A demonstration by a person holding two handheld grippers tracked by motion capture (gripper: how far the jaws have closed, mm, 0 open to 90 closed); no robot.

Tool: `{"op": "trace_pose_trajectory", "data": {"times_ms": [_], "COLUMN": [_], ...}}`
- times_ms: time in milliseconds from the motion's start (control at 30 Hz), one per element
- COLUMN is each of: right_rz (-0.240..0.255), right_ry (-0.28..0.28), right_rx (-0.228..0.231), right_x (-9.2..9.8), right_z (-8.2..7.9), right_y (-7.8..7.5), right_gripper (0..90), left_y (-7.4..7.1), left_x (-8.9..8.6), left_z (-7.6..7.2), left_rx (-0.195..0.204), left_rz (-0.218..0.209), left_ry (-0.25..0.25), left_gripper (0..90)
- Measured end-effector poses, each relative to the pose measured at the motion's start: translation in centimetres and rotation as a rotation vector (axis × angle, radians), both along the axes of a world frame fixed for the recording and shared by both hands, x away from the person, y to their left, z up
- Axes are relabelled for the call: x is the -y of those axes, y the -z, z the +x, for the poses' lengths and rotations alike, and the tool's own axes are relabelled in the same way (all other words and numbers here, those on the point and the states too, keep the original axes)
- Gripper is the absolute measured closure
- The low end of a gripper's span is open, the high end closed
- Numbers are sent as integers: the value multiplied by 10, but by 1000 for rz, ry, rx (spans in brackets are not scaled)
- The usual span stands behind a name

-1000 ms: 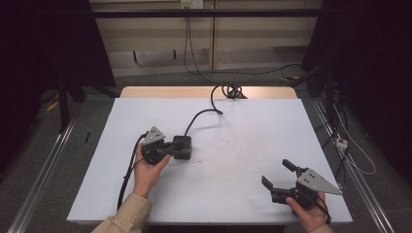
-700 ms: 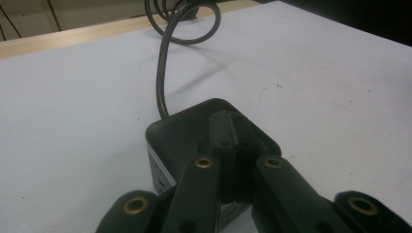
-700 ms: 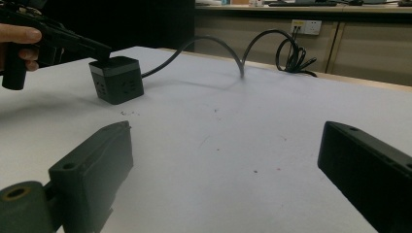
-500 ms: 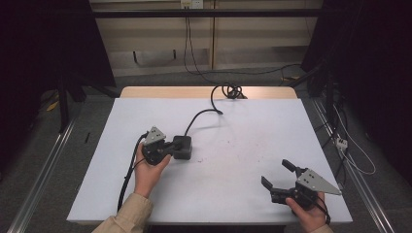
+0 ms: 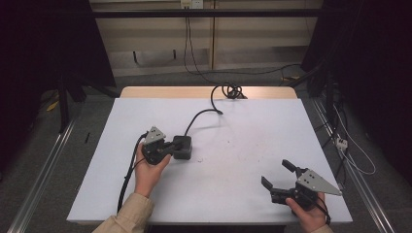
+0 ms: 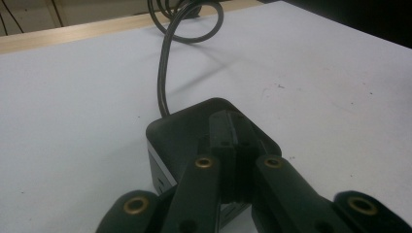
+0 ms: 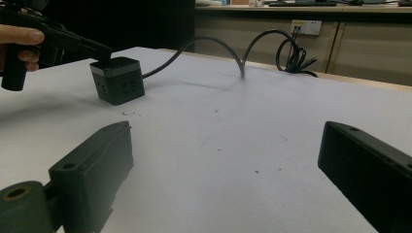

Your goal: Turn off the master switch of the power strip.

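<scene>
Left tongs (image 5: 176, 145) sit with their jaws pressed together, the tips resting on the top face of a black cube power socket (image 5: 182, 148); in the left gripper view the two jaws meet flat against each other with nothing between them, lying over the cube's rounded top. Right tongs (image 5: 276, 174) stand wide open over bare tabletop, and the right gripper view shows a broad gap between the two black jaws with only the white surface in it. On the white table (image 5: 252, 126) the cube power socket lies a little left of the middle, at about 9 o'clock from the table's centre, while the right tongs are well apart from it down at about 5 o'clock, near the front edge. A grey band runs around the cube below its top, and socket slots show on its side face in the right gripper view. From the back of the cube a dark power cord (image 5: 201, 115) rises in an arch toward 1 o'clock, touches the table again, and ends in a loose coil (image 5: 232, 90) at the far edge, at about 12 o'clock. The left hand (image 5: 148, 167) holds its gripper at 7 o'clock from the cube; the right hand (image 5: 306, 213) grips its own at the table's near right corner.
</scene>
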State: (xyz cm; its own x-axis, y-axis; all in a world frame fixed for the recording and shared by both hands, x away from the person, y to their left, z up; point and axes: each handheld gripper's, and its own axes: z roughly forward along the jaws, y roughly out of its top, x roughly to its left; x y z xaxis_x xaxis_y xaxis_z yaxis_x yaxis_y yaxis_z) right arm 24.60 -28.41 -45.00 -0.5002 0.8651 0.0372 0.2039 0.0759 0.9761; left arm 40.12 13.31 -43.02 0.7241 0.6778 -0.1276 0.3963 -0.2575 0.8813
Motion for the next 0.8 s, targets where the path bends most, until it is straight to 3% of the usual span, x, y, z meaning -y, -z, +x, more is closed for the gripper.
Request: {"op": "trace_pose_trajectory", "data": {"times_ms": [667,800], "right_rz": [-1,-2], "right_ry": [-2,-3], "right_rx": [5,7], "right_x": [0,-1], "right_z": [0,0], "right_y": [-1,-1], "right_gripper": [51,51], "left_y": [-2,-2], "left_x": [2,3], "left_z": [-1,-1], "left_rx": [3,19], "left_rz": [27,56], "left_ry": [-2,2], "left_gripper": [900,900]}}
